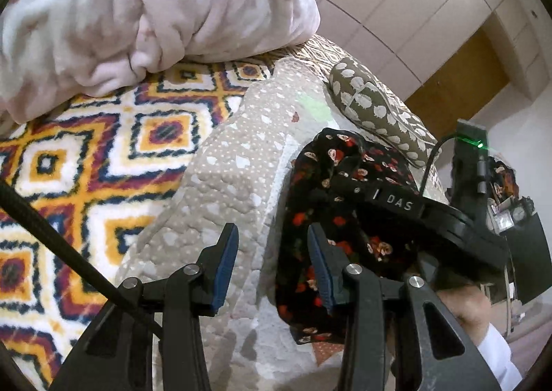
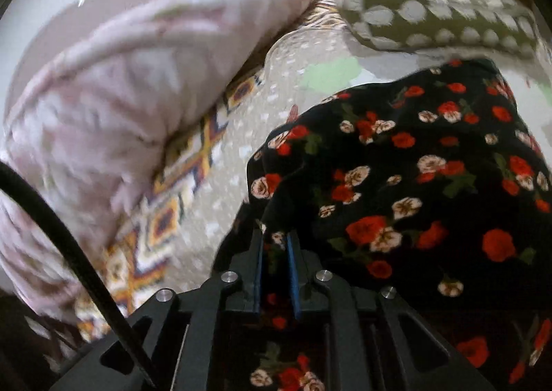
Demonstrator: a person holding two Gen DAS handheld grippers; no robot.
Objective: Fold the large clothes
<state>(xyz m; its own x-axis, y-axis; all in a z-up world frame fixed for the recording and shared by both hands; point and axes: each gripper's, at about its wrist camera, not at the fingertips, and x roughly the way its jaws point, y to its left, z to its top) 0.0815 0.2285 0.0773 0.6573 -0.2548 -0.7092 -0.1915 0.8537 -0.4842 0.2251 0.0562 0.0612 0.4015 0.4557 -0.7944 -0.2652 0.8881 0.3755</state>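
- One black floral garment (image 2: 407, 163) is seen bunched on a beige quilted bedspread (image 1: 241, 163), near the edge of the bed.
- In the right wrist view, a fold of this garment is seen running up between the two blue pads of the right gripper (image 2: 275, 270).
- The jaws of the right gripper stand nearly together with only a narrow gap, and cloth is seen in that gap; whether the pads press on it cannot be told with certainty, though the fabric appears pinched.
- In the left wrist view, the left gripper (image 1: 272, 263) is held with its jaws apart and nothing between them; only the bedspread is seen through the gap.
- The garment lies just beside the right-hand finger of the left gripper, at the right side of that view, and part of it is covered by the body of the right gripper.
- One pink floral blanket (image 1: 145, 8) is piled at the far side of the bed.
- One patterned rug-like cover (image 1: 86, 163) with orange, white and dark diamonds is spread beneath the blanket, beside the bedspread.
- One olive pillow (image 1: 372, 104) with pale spots lies beyond the garment.
- A person's hand (image 1: 469, 304) and a white sleeve are seen under the right gripper.
- One black cable (image 2: 69, 236) crosses the lower left of each view.
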